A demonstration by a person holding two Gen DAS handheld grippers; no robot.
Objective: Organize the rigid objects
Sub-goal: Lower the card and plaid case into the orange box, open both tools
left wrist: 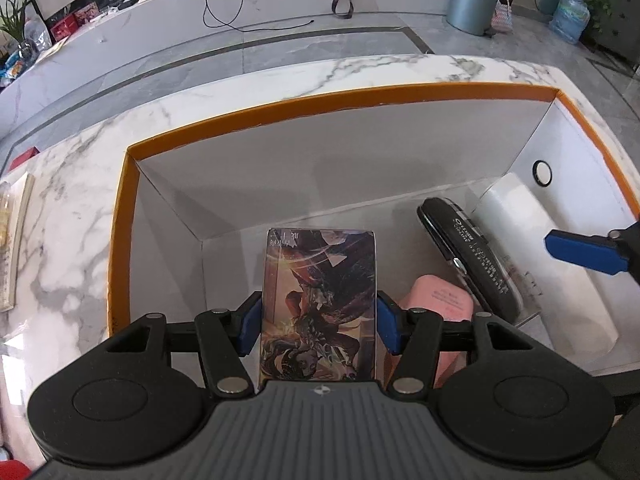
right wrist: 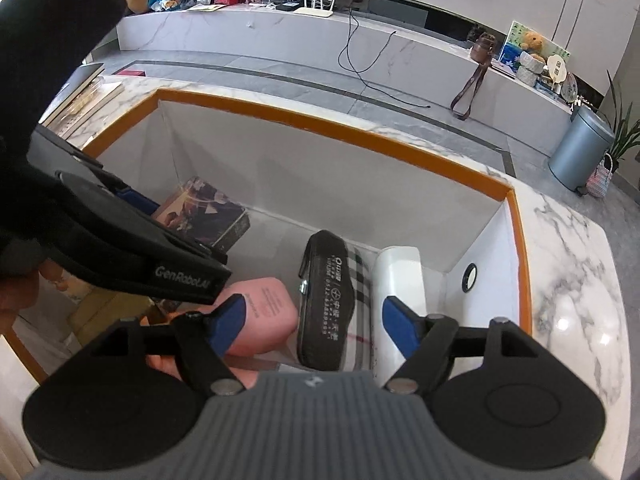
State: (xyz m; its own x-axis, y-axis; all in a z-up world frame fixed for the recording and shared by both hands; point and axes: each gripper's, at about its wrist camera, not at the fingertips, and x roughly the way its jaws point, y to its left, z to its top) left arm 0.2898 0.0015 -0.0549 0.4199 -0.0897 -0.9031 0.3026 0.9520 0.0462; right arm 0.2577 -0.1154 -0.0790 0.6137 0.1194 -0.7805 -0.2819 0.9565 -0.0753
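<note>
Landmark: I reference everything to the orange-rimmed box, which stands on the marble table.

Left gripper: I have it clamped on the illustrated card box; both blue pads press its long side faces; I keep it low inside the orange-rimmed box, near that box's left wall.

Right gripper: its jaws stand apart and grip nothing; I read the black case as lying between them, untouched, though contact is hard to confirm; it hovers over the orange-rimmed box's right half.

Handling, illustrated card box: stiff, probably light; glossy wrap, so I expect slip; I judge a hold across the narrow width, at mid-length, to be best.

Handling, black case: rigid shell, smooth and rounded; I would take it across its short width.

Handling, pink case: hard, rounded corners; likely to skid out of a loose pinch.

Handling, white block: smooth, flat-sided; it leans by the orange-rimmed box's right wall.

Count inside the orange-rimmed box: one illustrated card box; one black case; one pink case; one white block; one plaid piece beneath the black case.

Grippers: two.
</note>
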